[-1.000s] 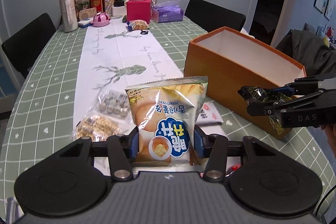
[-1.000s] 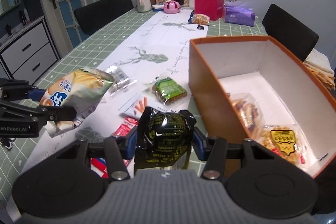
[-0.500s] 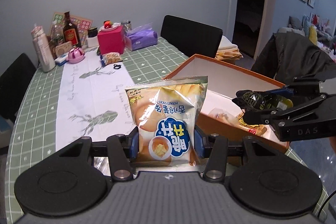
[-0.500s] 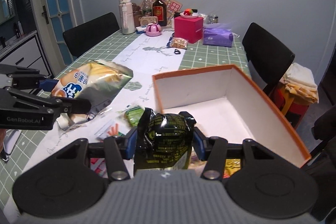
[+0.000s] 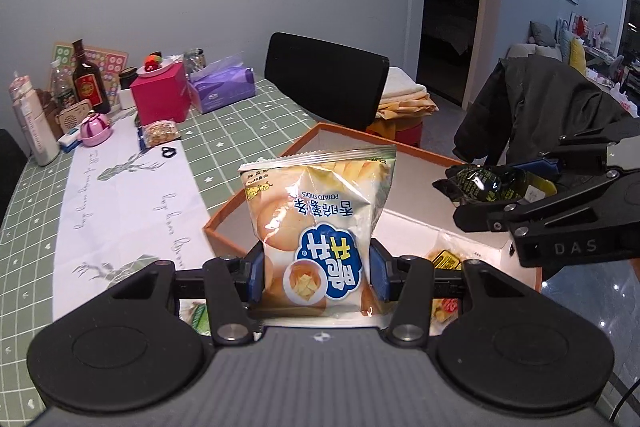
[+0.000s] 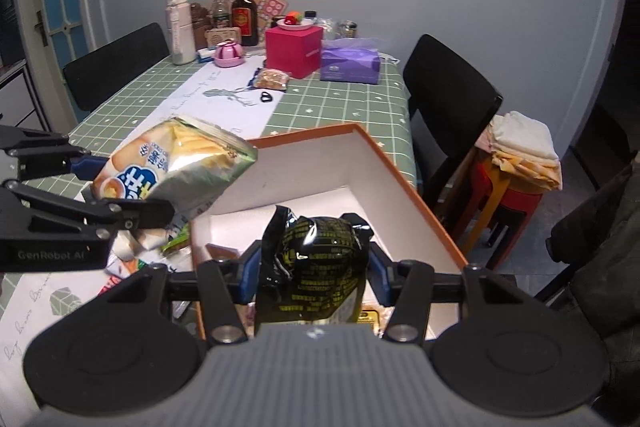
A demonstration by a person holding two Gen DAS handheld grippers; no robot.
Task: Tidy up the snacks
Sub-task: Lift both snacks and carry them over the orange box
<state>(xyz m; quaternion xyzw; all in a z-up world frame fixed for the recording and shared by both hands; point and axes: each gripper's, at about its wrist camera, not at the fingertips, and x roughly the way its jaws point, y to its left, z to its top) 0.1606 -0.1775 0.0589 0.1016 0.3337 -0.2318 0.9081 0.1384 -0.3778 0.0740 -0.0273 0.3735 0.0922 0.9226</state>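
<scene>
My left gripper (image 5: pixel 317 277) is shut on a yellow potato-stick bag (image 5: pixel 320 223) and holds it in the air at the near left corner of the orange box (image 5: pixel 424 155). My right gripper (image 6: pixel 313 277) is shut on a black snack bag with yellow print (image 6: pixel 320 267), held above the inside of the orange box (image 6: pixel 400 183). The right gripper with the black bag (image 5: pixel 486 183) shows at the right of the left wrist view. The left gripper with the yellow bag (image 6: pixel 176 167) shows at the left of the right wrist view. Small packets (image 5: pixel 444 261) lie on the box floor.
Loose snack packets (image 6: pixel 128 259) lie on the white runner left of the box. Bottles (image 6: pixel 245 13), a pink box (image 6: pixel 294 49) and a purple tissue pack (image 6: pixel 352 61) stand at the far table end. Black chairs (image 6: pixel 444 115) flank the table; a stool with folded cloths (image 6: pixel 520 155) stands right.
Both grippers have risen and swung right toward the box with their bags. The right gripper went from beside the box's left wall to over its inside.
</scene>
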